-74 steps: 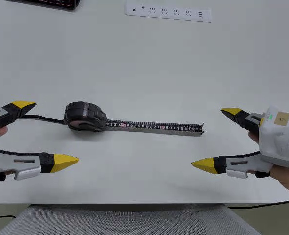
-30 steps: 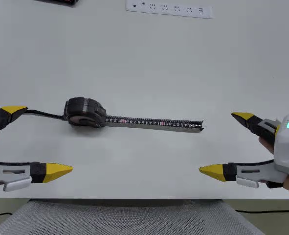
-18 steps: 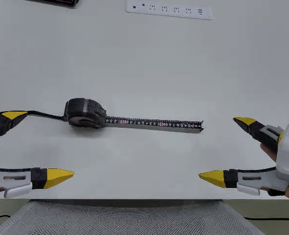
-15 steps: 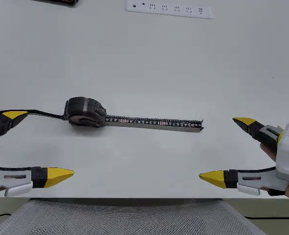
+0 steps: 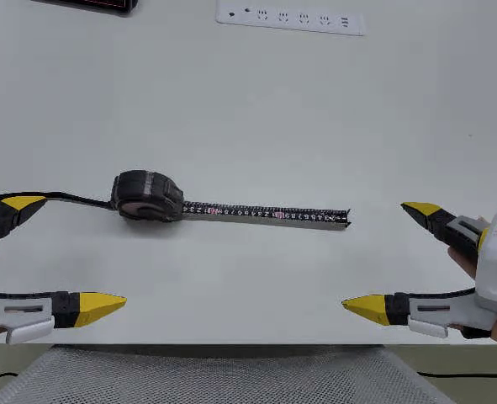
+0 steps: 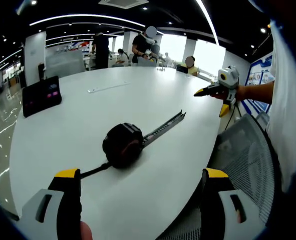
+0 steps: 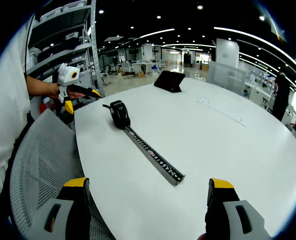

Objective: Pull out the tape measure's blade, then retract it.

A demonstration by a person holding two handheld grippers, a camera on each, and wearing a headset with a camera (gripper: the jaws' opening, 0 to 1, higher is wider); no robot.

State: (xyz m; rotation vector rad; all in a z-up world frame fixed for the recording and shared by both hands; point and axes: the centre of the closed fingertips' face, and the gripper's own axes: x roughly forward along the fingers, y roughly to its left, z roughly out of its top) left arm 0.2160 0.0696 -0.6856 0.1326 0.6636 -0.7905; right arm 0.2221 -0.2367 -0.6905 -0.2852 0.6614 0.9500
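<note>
Bottom of the head view: the mesh chair (image 5: pixel 214 374) is tucked against the near edge of the table (image 5: pixel 248 109). Just above it, at lower left, my left claw (image 5: pixel 67 251) has its jaws spread wide with nothing between them. At lower right my right claw (image 5: pixel 383 254) mirrors it, also released and empty, its yellow tips pointing inward. The two are well apart.

Moving up to mid-frame, the tape (image 5: pixel 147 196) lies on the table left of centre, a black case clear of both claws. Its blade (image 5: pixel 265 215) is out and runs flat to the right, with the hook end stopping well short of my right claw. A black strap (image 5: pixel 76 199) trails left from the case toward my left claw's upper tip. I cannot tell whether they touch.

In the left gripper view the case sits dead ahead between my jaws, and the blade heads off to the upper right. In the right gripper view the hook end is nearest, at centre, and the case is farther off at upper left.

Far side in the head view: a white power strip (image 5: pixel 290 18) lies along the top edge, with a dark device (image 5: pixel 88 4) in the upper left corner.
</note>
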